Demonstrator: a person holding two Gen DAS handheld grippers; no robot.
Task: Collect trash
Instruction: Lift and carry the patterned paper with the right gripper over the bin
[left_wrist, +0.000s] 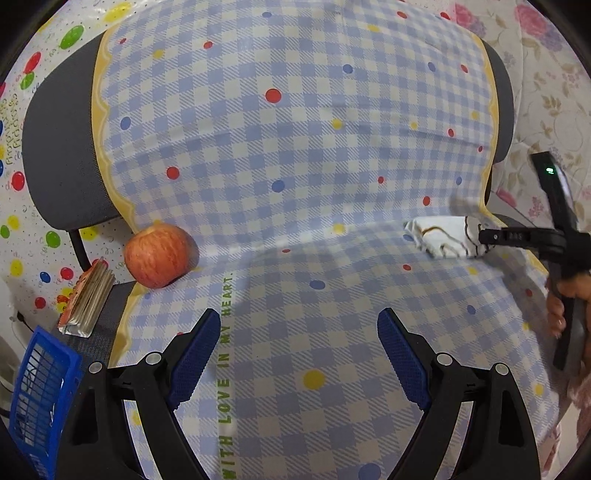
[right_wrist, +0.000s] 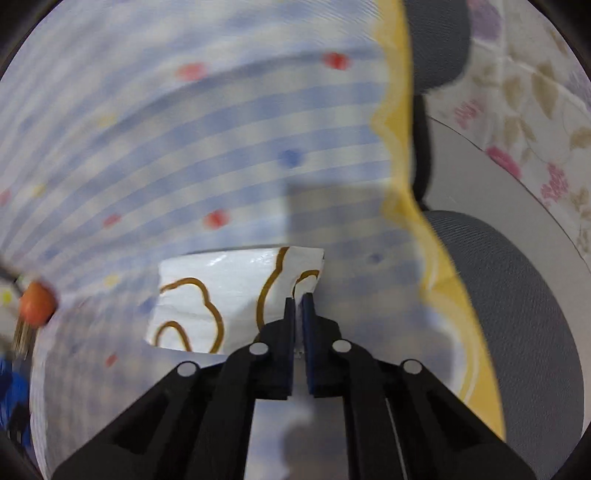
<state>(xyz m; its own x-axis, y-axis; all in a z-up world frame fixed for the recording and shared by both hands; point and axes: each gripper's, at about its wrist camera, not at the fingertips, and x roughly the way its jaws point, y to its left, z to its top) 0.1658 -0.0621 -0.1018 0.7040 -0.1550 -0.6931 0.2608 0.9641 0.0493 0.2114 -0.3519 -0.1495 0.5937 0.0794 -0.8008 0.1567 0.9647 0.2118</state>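
A white wrapper with brown line drawings (right_wrist: 225, 299) lies on the blue checked cloth (right_wrist: 184, 147) that covers a chair. My right gripper (right_wrist: 298, 299) is shut on the wrapper's right edge. In the left wrist view the wrapper (left_wrist: 439, 236) sits at the right of the seat, with the right gripper (left_wrist: 484, 236) clamped on its end. My left gripper (left_wrist: 299, 332) is open and empty above the front of the seat. A blue basket (left_wrist: 40, 391) stands at the lower left.
A red apple (left_wrist: 159, 256) rests at the seat's left edge. A small stack of booklets (left_wrist: 86, 302) lies on the bare chair mesh beside it. The chair back (left_wrist: 62, 147) rises behind. Patterned sheets cover the surroundings.
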